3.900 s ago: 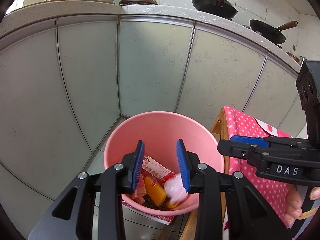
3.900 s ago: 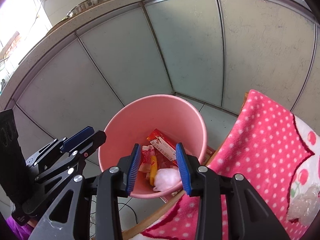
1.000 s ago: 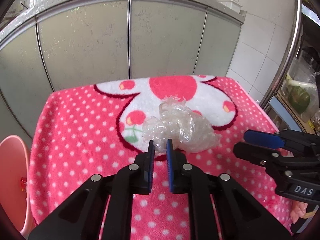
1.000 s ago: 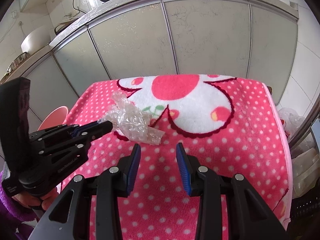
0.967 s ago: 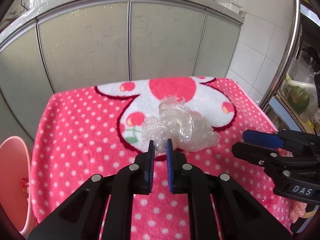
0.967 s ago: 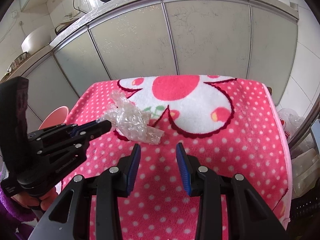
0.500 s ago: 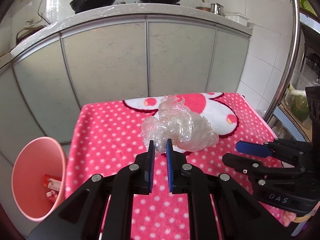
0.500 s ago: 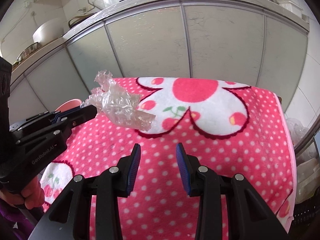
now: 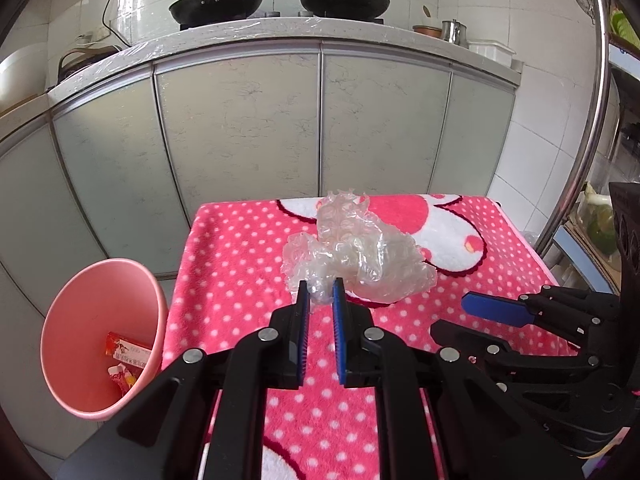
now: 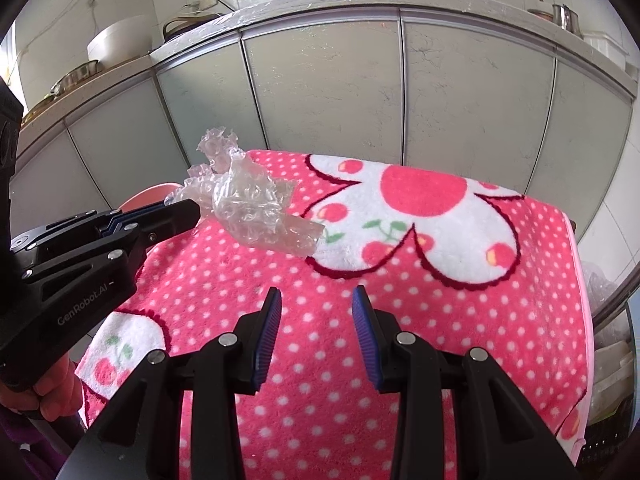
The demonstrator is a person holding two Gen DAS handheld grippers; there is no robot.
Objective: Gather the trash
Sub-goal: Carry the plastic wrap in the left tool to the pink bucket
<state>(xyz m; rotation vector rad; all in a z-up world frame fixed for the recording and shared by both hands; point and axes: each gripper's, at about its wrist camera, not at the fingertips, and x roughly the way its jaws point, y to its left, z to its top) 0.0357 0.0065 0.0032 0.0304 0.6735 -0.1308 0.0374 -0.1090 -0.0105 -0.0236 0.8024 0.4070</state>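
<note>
My left gripper [image 9: 319, 296] is shut on a crumpled wad of clear bubble wrap [image 9: 356, 252] and holds it in the air above the pink polka-dot cloth [image 9: 248, 256]. The wad also shows in the right wrist view [image 10: 252, 204], held at the left gripper's tip [image 10: 180, 214]. A pink trash bin [image 9: 100, 340] stands on the floor at the cloth's left, with red and yellow wrappers [image 9: 124, 360] inside. My right gripper [image 10: 316, 308] is open and empty over the cloth, right of the wad; it shows in the left wrist view [image 9: 480, 316].
Grey cabinet doors [image 9: 320, 128] run behind the cloth under a counter with two woks [image 9: 216, 0]. A chrome pole [image 9: 588, 120] and shelves with bags stand at the right. The bin's rim [image 10: 148, 194] peeks out behind the left gripper.
My left gripper has lifted the bubble wrap off the cloth and pulled back and leftward, bringing the pink bin into view. The right gripper stays open over the cloth.
</note>
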